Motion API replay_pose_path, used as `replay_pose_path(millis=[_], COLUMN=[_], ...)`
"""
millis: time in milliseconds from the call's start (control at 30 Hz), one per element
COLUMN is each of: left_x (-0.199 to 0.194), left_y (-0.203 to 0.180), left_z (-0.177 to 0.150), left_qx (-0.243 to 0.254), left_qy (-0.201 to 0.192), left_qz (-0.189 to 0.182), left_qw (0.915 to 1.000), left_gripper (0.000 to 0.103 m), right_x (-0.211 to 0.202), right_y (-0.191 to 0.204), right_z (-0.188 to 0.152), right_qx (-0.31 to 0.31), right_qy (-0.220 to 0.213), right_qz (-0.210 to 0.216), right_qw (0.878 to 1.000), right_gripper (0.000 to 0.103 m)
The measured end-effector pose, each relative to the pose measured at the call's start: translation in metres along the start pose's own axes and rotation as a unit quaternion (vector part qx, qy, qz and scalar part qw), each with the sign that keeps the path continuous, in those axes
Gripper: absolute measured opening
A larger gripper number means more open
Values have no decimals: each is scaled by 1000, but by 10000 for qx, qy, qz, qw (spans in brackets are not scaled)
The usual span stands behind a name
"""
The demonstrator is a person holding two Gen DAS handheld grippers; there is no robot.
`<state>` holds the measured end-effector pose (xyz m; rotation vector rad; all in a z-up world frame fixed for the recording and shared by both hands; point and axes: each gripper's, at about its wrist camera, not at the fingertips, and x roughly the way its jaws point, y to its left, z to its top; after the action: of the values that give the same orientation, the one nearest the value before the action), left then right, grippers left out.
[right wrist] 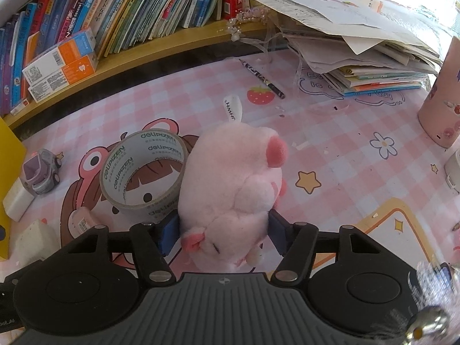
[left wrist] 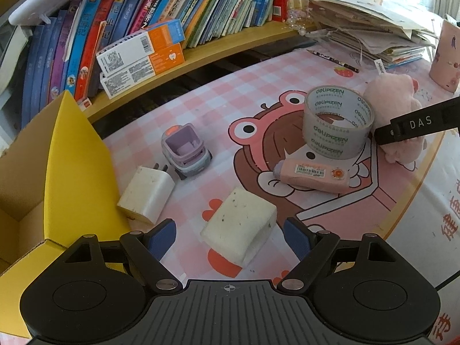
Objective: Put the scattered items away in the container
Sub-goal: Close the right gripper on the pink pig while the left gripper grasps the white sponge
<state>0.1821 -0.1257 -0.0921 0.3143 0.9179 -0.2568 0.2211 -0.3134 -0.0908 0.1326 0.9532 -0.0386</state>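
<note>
An open yellow cardboard box [left wrist: 66,155] stands at the left. A white sponge block [left wrist: 238,230] lies on the mat between the fingers of my left gripper [left wrist: 229,237], which is open around it without touching. Nearby lie a white charger plug [left wrist: 146,194], a purple toy car [left wrist: 187,151], a pink barcoded stick [left wrist: 313,174] and a clear tape roll [left wrist: 337,123]. My right gripper [right wrist: 223,230] has its blue pads pressed against both sides of a pink plush pig [right wrist: 230,184], which rests on the mat beside the tape roll [right wrist: 143,172].
A bookshelf with leaning books [left wrist: 172,3] and orange-white cartons [left wrist: 141,49] runs along the back. A pile of papers [right wrist: 359,40] and a pink cup [right wrist: 442,100] stand at the right. A pencil [right wrist: 261,77] lies near the shelf.
</note>
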Motion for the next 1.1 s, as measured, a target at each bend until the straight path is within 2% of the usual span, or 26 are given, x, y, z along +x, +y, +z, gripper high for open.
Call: replay_pose_path(millis=[367, 833, 900, 1100], left_x=[7, 19, 21, 24], left_y=[-5, -1, 0, 3], left_z=[4, 1, 1, 0], left_qx=[82, -125, -163, -302], left_qy=[-52, 93, 121, 183], left_qz=[-79, -214, -233, -311], left_qw=[9999, 9996, 9995, 9989], left_gripper=[84, 83, 80, 63], right_x=[1, 4, 4, 5], right_y=[-1, 0, -1, 0], right_z=[0, 0, 1, 1], right_qx=[15, 46, 44, 14], right_qy=[15, 41, 41, 60], right_qz=[21, 5, -3, -17], right_qw=[10000, 10000, 10000, 10000], right_gripper=[59, 59, 59, 58])
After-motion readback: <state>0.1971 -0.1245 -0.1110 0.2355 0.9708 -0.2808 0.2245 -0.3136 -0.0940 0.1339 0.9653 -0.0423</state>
